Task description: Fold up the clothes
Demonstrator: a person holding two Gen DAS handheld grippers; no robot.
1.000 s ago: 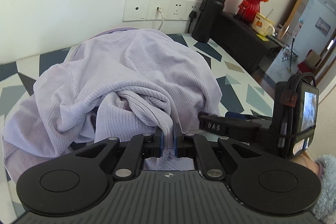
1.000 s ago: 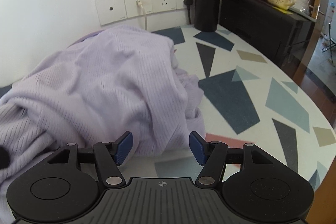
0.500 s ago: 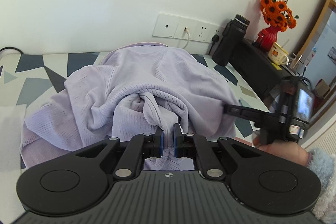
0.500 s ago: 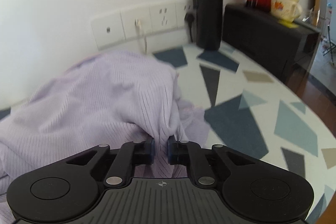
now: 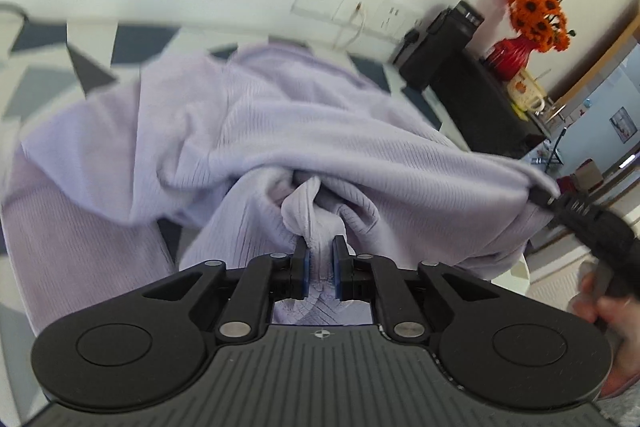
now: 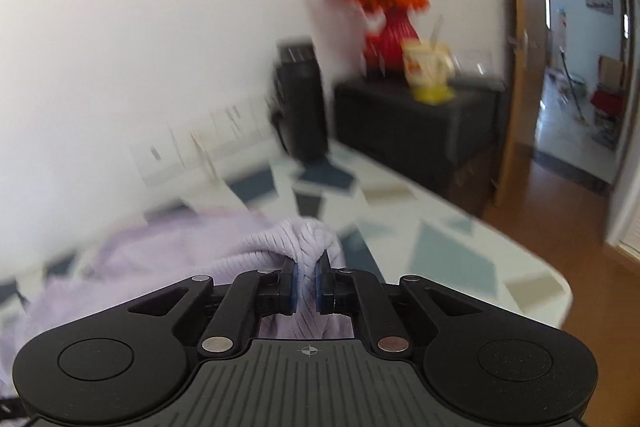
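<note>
Lilac ribbed garment (image 5: 304, 131), bunched and part-lifted off patterned desk (image 6: 440, 243), stretched crosswise between left tongs (image 5: 319, 263), clamped on a gathered fold, and right tongs (image 6: 306, 279), clamped on another edge to the right.

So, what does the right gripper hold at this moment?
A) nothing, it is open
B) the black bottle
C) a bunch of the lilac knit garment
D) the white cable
C: the right gripper is closed on a bunch of the lilac garment.
</note>
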